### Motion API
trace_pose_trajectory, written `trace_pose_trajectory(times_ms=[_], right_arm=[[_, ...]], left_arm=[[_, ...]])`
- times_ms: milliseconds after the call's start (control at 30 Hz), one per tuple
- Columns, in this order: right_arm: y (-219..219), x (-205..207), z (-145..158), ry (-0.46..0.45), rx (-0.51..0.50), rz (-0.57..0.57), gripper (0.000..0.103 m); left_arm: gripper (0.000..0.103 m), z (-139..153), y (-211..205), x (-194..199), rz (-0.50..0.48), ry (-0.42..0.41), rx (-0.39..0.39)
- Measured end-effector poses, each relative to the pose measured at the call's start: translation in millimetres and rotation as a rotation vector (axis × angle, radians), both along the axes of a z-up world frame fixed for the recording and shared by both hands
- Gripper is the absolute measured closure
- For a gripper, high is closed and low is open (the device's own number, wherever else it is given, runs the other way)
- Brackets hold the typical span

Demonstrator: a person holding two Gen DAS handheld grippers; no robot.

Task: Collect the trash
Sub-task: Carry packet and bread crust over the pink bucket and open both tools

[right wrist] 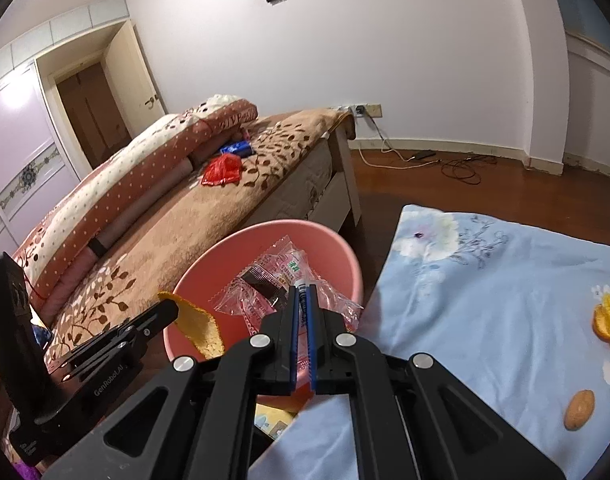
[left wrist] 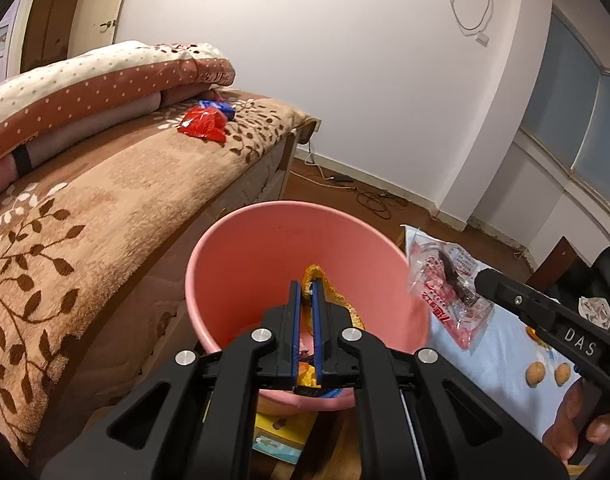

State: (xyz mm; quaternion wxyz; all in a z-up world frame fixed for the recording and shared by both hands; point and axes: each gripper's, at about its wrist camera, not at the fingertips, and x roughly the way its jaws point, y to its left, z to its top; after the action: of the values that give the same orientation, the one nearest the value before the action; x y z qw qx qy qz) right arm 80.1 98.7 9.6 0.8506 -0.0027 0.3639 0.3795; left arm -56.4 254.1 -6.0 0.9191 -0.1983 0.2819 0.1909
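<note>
A pink bucket (left wrist: 241,264) stands on the floor between the bed and a blue cloth; it also shows in the right wrist view (right wrist: 345,256). My left gripper (left wrist: 308,286) is shut on an orange peel (left wrist: 337,304) and holds it over the bucket's mouth; the peel also shows in the right wrist view (right wrist: 197,324). My right gripper (right wrist: 303,290) is shut on a clear plastic wrapper (right wrist: 265,280) with red print, held over the bucket's rim; the wrapper also shows in the left wrist view (left wrist: 445,280). A red wrapper (left wrist: 203,123) and a blue wrapper (left wrist: 219,107) lie on the bed.
The bed (left wrist: 105,208) with a brown leaf-pattern blanket and a folded dotted quilt (left wrist: 85,84) is on the left. A light blue floral cloth (right wrist: 485,300) on the right carries small orange fruits (right wrist: 579,409) and peel pieces (right wrist: 609,320). Cables (right wrist: 461,168) lie on the wooden floor.
</note>
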Motion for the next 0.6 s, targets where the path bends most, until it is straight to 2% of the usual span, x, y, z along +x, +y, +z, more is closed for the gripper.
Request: trace_pose_trajectory(times_ms=[600], right_arm=[[29,6,-26,0.033,-0.059,0.026,0.098]], left_arm=[[0.098,-22,16,7,0.022,0.048,-0.028]])
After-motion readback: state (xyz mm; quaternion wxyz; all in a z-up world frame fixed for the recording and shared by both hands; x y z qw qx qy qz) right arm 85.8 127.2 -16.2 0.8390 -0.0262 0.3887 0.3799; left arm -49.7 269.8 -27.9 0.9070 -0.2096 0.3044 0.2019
